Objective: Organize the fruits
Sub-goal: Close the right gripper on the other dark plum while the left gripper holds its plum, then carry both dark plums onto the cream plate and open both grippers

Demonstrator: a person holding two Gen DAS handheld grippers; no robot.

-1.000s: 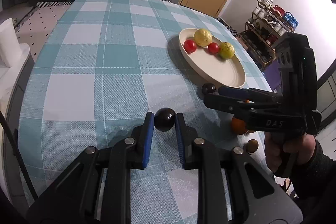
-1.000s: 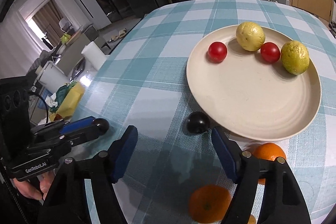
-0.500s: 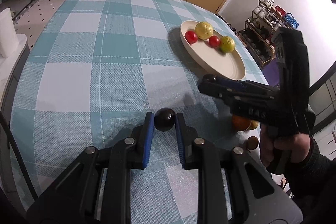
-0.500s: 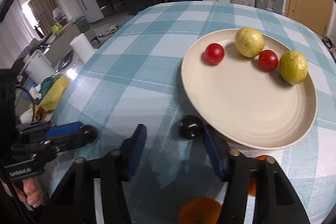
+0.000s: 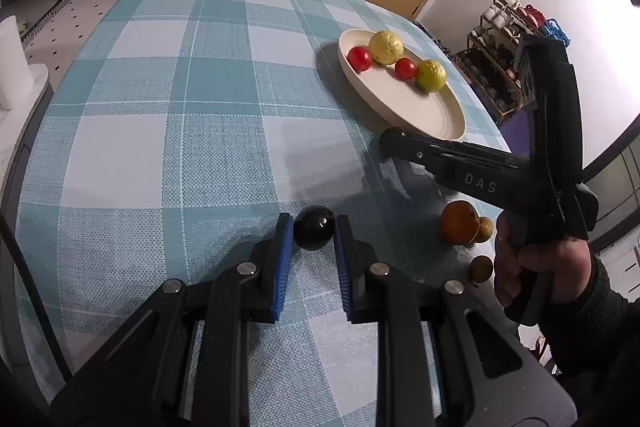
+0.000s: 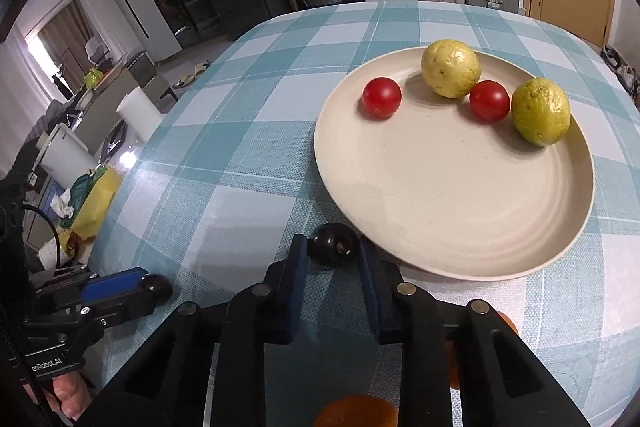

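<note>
The left gripper [image 5: 314,237] is clamped on a dark plum [image 5: 314,233] low over the checked cloth [image 5: 180,147], exactly as it was a second ago. The change is on the right: a second ago the right gripper [image 6: 334,251] stood wide around a second plum [image 6: 335,243] at the plate's near edge; now its jaws have come right in and the blue pads press on that fruit from both sides. Both tools are therefore shut, each on one plum.

In the left view, two oranges [image 5: 460,221] and a small brown fruit [image 5: 480,268] lie loose on the cloth by the person's right hand [image 5: 540,267]. Just beyond the right gripper sits the plate [image 6: 440,227], its near half bare. At its far side lie two tomatoes [image 6: 381,96] and two yellow-green fruits [image 6: 451,67].

By my reading, both plums are now secured and ready to be lifted onto the plate; the right one has the shorter trip. The loose fruit is left to collect.
</note>
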